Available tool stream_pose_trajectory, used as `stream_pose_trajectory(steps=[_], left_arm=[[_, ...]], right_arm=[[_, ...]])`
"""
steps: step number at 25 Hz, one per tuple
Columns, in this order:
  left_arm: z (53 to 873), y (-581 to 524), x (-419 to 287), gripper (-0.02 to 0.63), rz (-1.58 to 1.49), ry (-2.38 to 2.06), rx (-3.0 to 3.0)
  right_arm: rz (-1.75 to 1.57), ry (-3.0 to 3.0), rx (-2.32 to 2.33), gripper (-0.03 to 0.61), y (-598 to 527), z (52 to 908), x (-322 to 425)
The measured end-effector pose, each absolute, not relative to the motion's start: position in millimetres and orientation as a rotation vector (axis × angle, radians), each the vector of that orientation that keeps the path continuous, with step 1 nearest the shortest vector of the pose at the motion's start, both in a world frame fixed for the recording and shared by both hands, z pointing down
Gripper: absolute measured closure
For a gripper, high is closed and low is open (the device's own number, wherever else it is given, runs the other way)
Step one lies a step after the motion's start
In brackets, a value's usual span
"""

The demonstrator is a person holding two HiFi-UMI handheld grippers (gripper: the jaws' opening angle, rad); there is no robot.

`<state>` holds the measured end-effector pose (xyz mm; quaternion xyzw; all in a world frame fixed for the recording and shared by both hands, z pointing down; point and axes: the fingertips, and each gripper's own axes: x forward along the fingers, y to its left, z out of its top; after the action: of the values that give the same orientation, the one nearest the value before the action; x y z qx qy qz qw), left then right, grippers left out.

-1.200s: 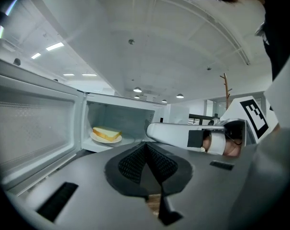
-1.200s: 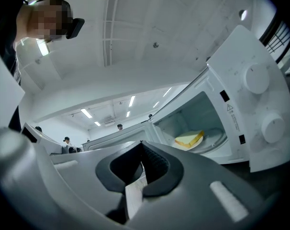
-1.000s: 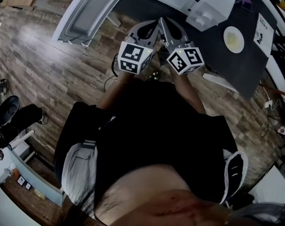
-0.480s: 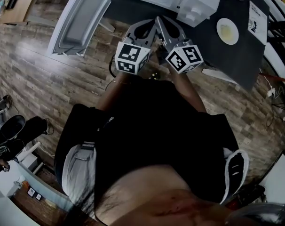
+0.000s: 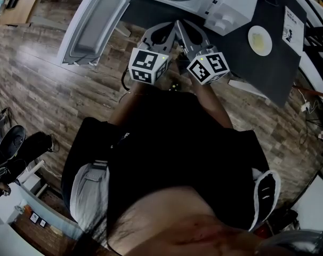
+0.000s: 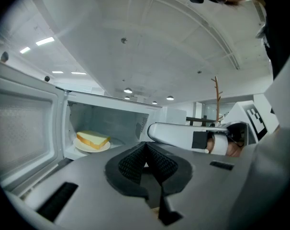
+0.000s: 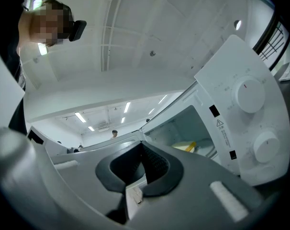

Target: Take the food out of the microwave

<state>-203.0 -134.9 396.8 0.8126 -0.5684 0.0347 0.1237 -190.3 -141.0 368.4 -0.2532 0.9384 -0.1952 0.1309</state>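
Observation:
The white microwave (image 5: 232,3) stands open on a dark table, its door (image 5: 93,21) swung out to the left. Inside, a slice of yellow-edged bread (image 6: 92,138) lies on a white plate (image 6: 83,147); the right gripper view shows it as a yellow patch (image 7: 188,146) in the cavity. My left gripper (image 5: 171,30) and right gripper (image 5: 181,25) hover side by side in front of the opening, tips almost together, short of the cavity. Both are shut with nothing between the pads: the left gripper (image 6: 145,152) and the right gripper (image 7: 142,158).
The control panel with two knobs (image 7: 250,95) is right of the cavity. A second white plate with yellow food (image 5: 259,40) and a printed sheet (image 5: 293,24) lie on the dark table (image 5: 268,73) to the right. Below is wood floor (image 5: 55,89), with shoes at the left.
The head view has shifted a little. Both grippers have stayed shut, side by side before the open microwave.

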Motion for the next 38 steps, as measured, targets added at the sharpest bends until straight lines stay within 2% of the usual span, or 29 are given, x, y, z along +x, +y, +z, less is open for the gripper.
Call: stream_pose_trajectory(steps=[3, 11, 38], left_arm=[[395, -139, -212, 0.607, 0.001, -1.638, 2.359], [403, -150, -241, 0.607, 0.033, -1.634, 2.332], [442, -175, -269, 0.604, 0.050, -1.525, 2.262]], right_arm=[[-0.567, 2.733, -0.732, 0.578, -146, 368, -199], [-0.611, 2.737, -0.739, 0.577, -154, 376, -224], [-0.833, 2.701, -0.768, 0.577, -175, 418, -248]])
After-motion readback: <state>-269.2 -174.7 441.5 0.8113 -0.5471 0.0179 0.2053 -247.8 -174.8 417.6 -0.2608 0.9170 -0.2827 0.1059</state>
